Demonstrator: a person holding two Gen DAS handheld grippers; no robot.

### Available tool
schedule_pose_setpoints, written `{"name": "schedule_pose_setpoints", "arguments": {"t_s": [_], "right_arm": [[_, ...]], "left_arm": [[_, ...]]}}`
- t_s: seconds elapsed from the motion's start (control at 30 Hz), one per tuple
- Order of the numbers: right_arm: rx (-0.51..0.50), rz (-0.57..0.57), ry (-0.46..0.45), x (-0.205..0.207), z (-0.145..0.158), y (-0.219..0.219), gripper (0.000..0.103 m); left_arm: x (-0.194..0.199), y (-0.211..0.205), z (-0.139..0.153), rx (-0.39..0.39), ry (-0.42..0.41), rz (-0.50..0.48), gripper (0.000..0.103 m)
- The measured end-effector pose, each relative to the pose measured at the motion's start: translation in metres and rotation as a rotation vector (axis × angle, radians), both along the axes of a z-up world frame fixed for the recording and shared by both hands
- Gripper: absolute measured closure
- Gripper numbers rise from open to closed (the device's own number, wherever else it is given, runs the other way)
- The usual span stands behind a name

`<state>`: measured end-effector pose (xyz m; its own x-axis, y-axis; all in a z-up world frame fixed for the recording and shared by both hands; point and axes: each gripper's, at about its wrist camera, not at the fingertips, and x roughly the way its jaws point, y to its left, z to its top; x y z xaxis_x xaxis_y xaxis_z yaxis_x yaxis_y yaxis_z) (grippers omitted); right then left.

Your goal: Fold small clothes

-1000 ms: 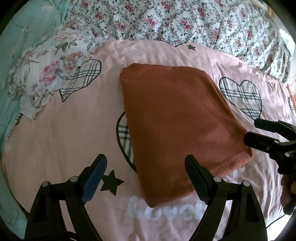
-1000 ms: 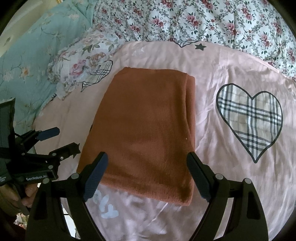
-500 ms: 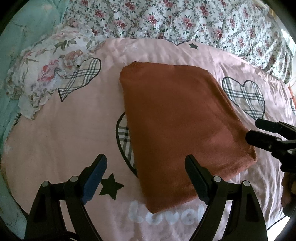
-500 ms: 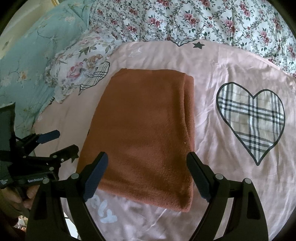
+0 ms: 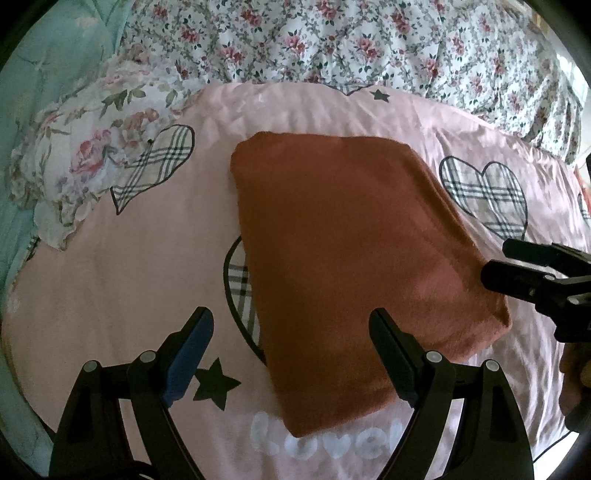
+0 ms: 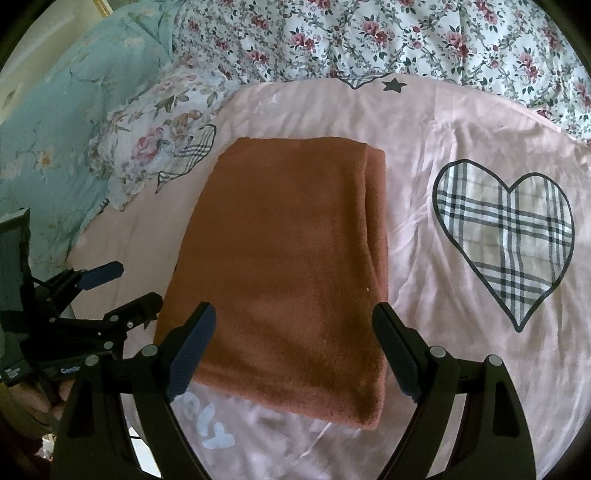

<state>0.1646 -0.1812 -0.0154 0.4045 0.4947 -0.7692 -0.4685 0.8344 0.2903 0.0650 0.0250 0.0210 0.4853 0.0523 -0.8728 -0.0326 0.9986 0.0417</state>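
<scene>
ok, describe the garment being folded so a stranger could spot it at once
Find the pink bedsheet printed with plaid hearts and black stars. In its middle lies the folded rust-orange garment, a flat rectangle. It is the only plain, unpatterned fabric there; the pillow beside it and the quilt behind it are floral.

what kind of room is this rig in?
Most likely a bedroom, working on a bed: pink heart-print sheet, floral quilt behind it, frilled floral pillow at left.
</scene>
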Motion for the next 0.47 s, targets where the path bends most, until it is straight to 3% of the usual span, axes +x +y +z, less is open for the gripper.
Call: {"name": "schedule_pose_setpoints", "arguments": {"t_s": [0.47], "right_arm": [[0.029,-0.007,-0.005,0.0031,0.0039,0.0026,0.016]], "left_arm": [[0.0033,0.0034,0.0067,-0.018,-0.049,0.005,0.017]]}}
